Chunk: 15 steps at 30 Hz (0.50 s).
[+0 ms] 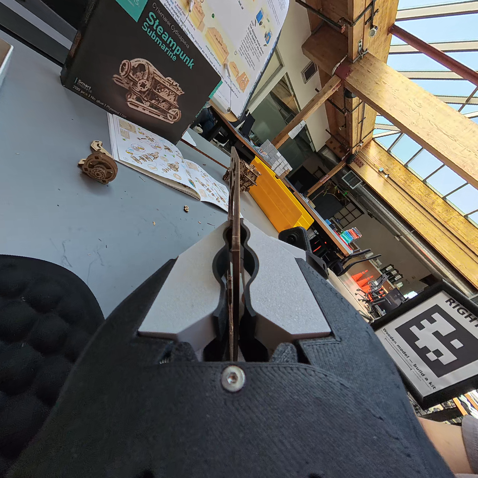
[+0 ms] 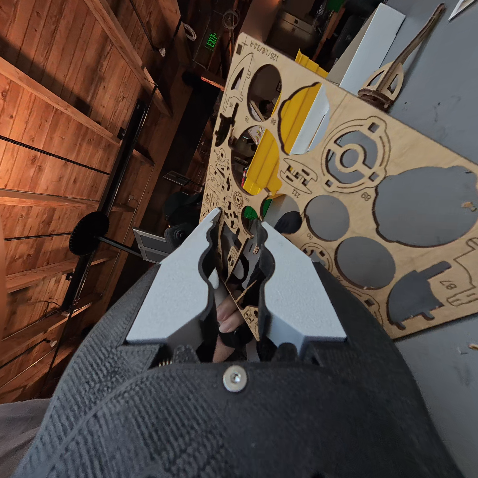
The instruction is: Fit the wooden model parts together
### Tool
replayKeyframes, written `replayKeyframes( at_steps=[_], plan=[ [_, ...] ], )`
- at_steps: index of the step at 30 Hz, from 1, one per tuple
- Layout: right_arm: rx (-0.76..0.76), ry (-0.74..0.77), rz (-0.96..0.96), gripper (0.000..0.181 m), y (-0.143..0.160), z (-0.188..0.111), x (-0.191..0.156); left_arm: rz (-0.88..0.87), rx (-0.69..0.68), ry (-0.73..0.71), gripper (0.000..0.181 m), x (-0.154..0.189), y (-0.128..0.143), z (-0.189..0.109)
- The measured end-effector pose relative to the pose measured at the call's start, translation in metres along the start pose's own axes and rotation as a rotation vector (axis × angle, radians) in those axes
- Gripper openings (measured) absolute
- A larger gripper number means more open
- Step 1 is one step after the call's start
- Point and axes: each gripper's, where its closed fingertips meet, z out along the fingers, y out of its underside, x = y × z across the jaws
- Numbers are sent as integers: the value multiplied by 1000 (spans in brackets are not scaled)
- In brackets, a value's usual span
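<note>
My left gripper (image 1: 234,225) is shut on a thin plywood parts sheet (image 1: 234,181), seen edge-on and standing up between the pads. In the right wrist view the same sheet (image 2: 362,207) shows its face, with many punched-out holes and some parts still in it. My right gripper (image 2: 239,219) is open, with the sheet's lower left corner lying slantwise between the jaws. A person's fingers (image 2: 227,320) show behind that corner. The right gripper's marker tag (image 1: 434,344) sits low at the right of the left wrist view.
On the grey table (image 1: 77,232) lie a round wooden sub-assembly (image 1: 99,168), an open instruction booklet (image 1: 160,160), the black kit box (image 1: 144,64), another wooden assembly (image 1: 247,176) and a yellow bin (image 1: 279,201). A cone-shaped wooden assembly (image 2: 382,85) and a white box (image 2: 372,46) stand beyond the sheet. The grippers are tip to tip, or close to it.
</note>
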Motion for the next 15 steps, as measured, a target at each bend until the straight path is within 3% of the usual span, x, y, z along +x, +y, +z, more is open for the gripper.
replayKeyframes(
  at_steps=[6,8,15],
  plan=[
    [0,-68,44,24,-1,9,-3,-29,0,23,1,1,1,-1],
    [7,-85,75,11,-2,10,-2,-47,-3,33,1,-1,2,-1],
    [-16,-66,52,5,-1,8,5,-145,-139,139,14,0,8,-4]
  ],
)
